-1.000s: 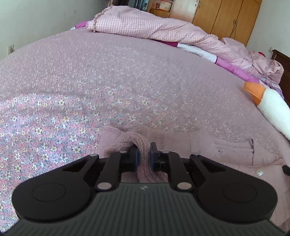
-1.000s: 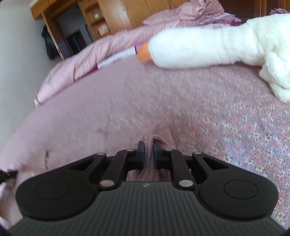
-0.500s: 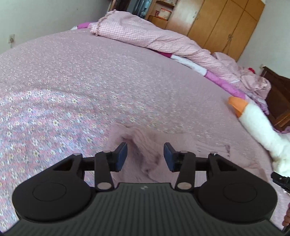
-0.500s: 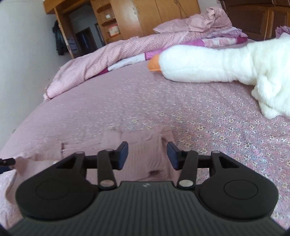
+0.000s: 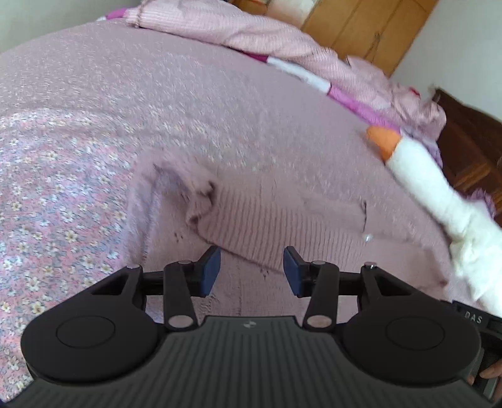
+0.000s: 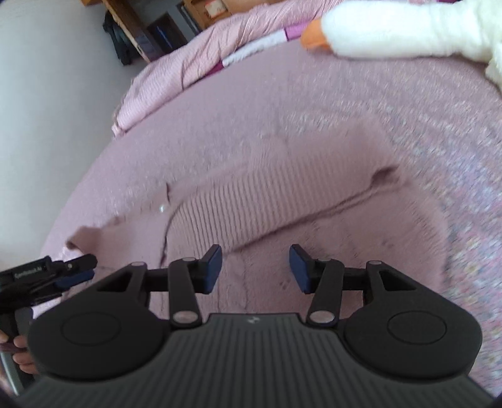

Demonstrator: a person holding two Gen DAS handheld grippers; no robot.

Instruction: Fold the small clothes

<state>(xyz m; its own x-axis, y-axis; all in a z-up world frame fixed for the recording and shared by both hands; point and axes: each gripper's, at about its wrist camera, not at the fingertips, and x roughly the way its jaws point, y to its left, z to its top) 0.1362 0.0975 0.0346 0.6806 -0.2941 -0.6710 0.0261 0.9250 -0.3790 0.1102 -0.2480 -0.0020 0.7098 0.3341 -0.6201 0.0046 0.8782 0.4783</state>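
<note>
A small pink knitted cardigan [image 5: 282,219] lies on the floral bedspread, its ribbed part folded over the body, with a small button [image 5: 367,237] showing. My left gripper [image 5: 251,271] hovers open just above its near edge, holding nothing. In the right wrist view the same cardigan [image 6: 282,201] spreads in front of my right gripper [image 6: 254,270], which is also open and empty. The left gripper's fingers [image 6: 75,270] show at the far left of that view, near the garment's corner.
A white plush goose with an orange beak [image 5: 433,185] lies to the right of the cardigan. A pink checked quilt [image 5: 251,34] is bunched along the far side of the bed. Wooden wardrobes [image 5: 370,28] stand behind. The flowered bedspread [image 5: 62,175] extends left.
Both grippers were shut on the cardigan a second ago; they opened, let it go and drew back and up. The folded garment now lies flat on the bed.
</note>
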